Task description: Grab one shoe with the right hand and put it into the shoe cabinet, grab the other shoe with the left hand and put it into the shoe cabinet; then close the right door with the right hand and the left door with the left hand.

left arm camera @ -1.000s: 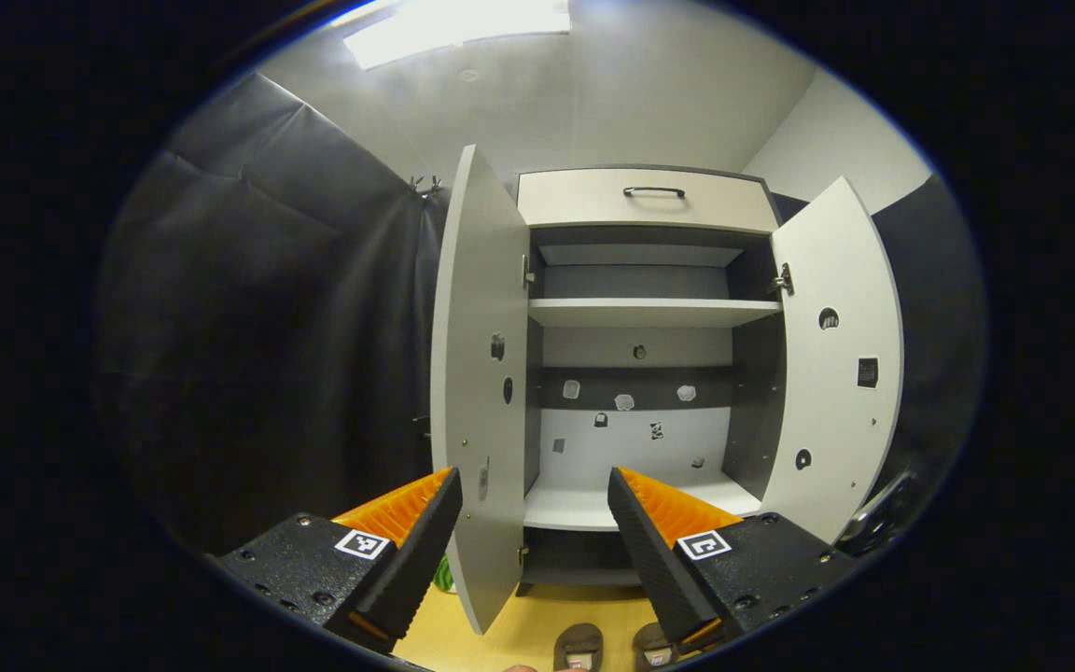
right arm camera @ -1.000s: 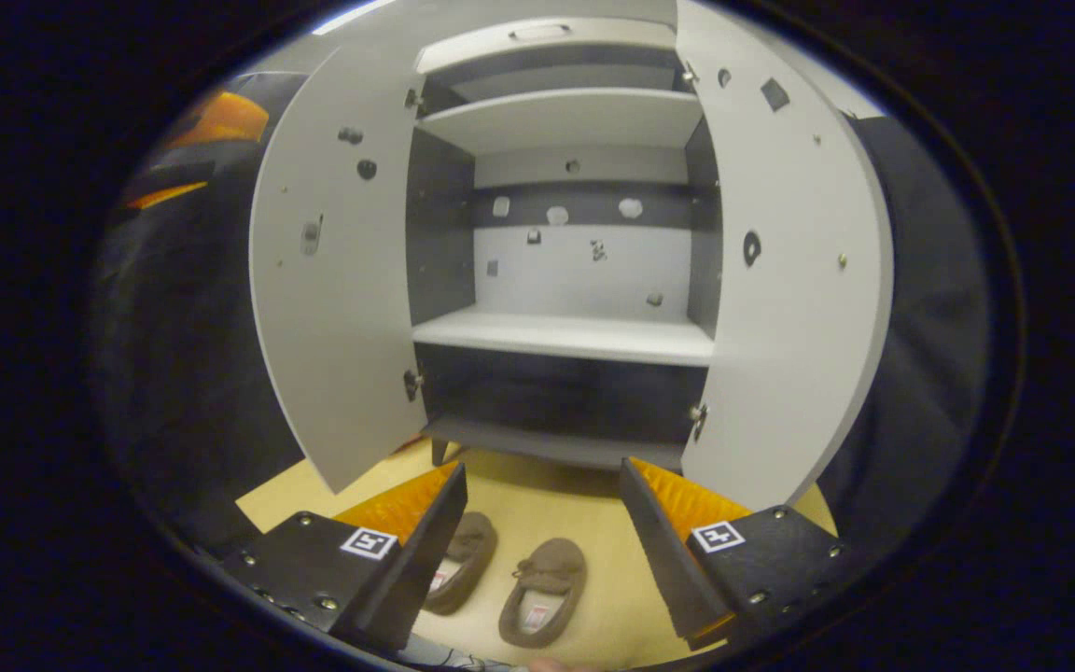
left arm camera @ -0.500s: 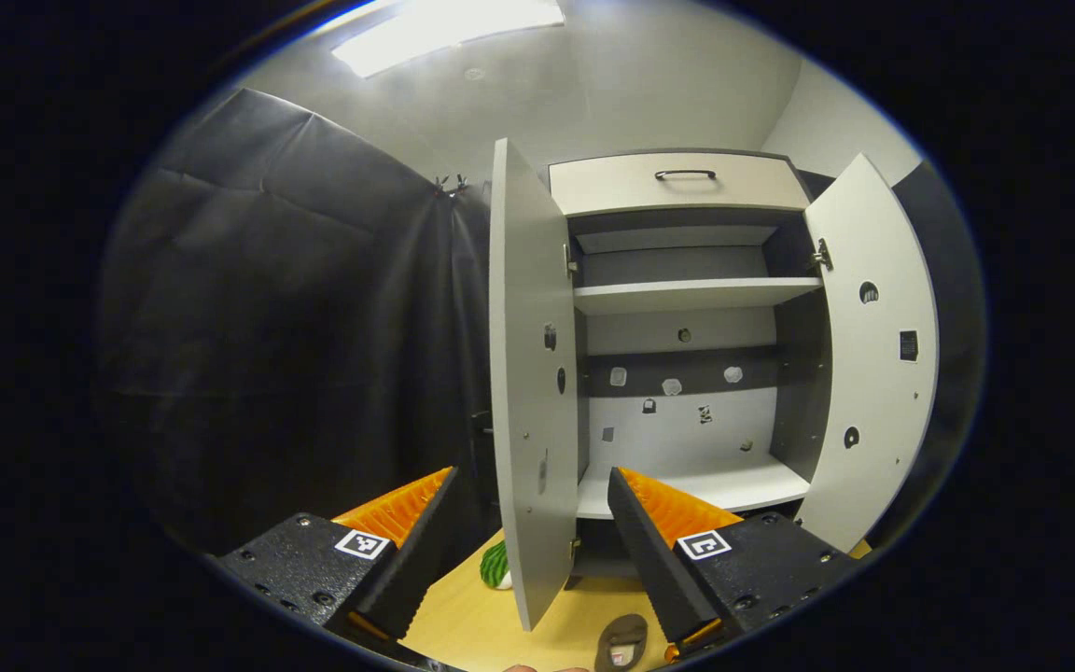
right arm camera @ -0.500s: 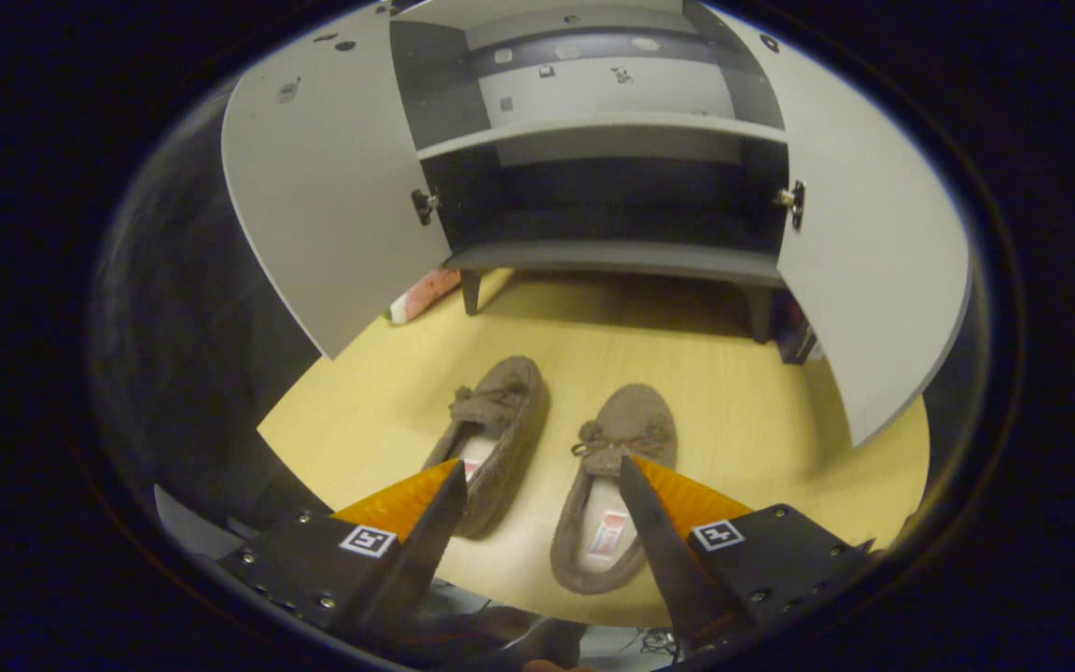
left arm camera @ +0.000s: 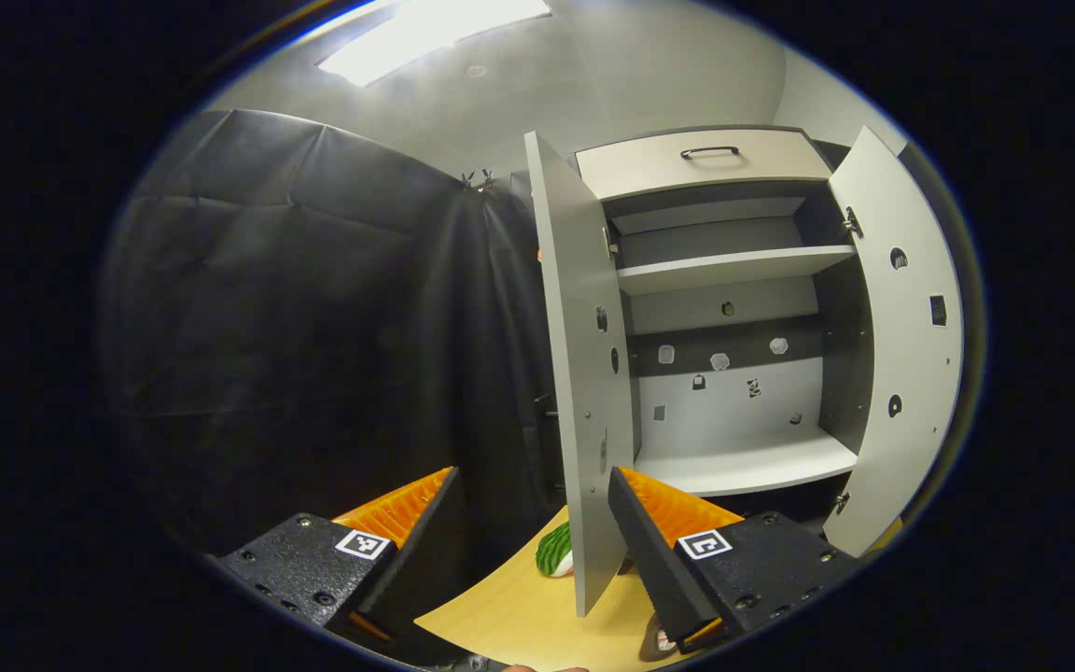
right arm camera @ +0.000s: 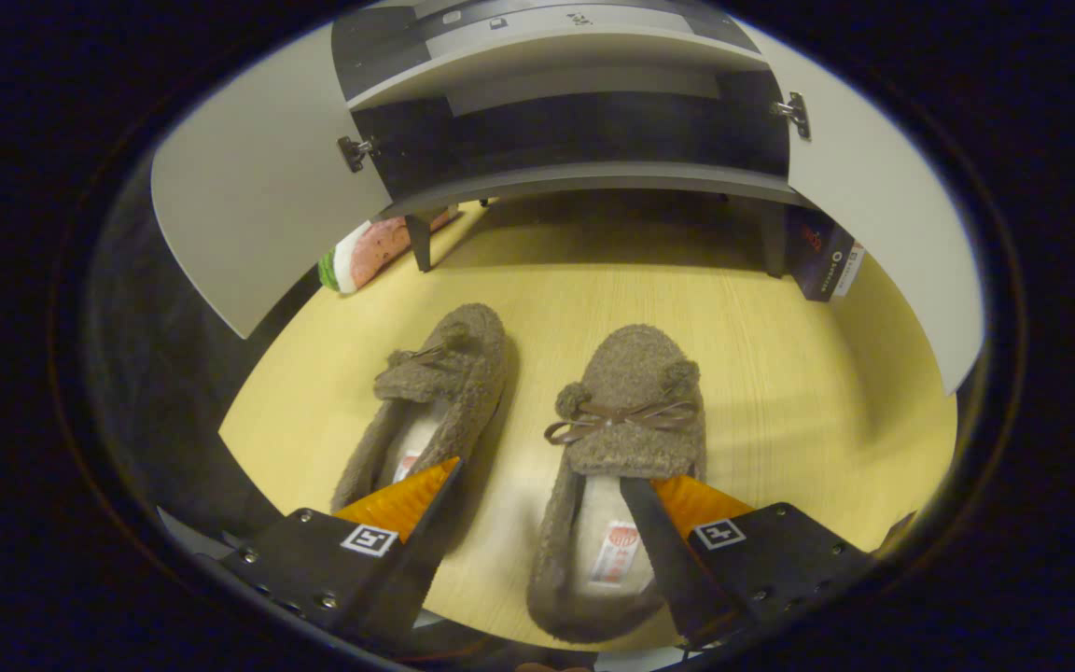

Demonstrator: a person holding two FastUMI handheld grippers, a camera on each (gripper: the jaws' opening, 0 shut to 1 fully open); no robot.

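Yellow floor (right arm camera: 780,373): my right gripper (right arm camera: 542,485), spread wide, hangs above the right slipper (right arm camera: 617,439); left gripper (left arm camera: 528,490) wide, facing the open shoe cabinet (left arm camera: 733,271).

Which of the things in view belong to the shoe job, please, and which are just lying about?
Job: right shoe, left shoe, shoe cabinet, left door, right door.
Lying about: watermelon-slice toy, dark box beside the cabinet leg.

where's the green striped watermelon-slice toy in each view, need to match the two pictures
Left gripper view: the green striped watermelon-slice toy lies low, centre, just left of the cabinet's open left door.
Right gripper view: the toy lies upper left, on the floor beside the cabinet's front left leg.
Shared landmark: the open left door, with the toy near its bottom edge.
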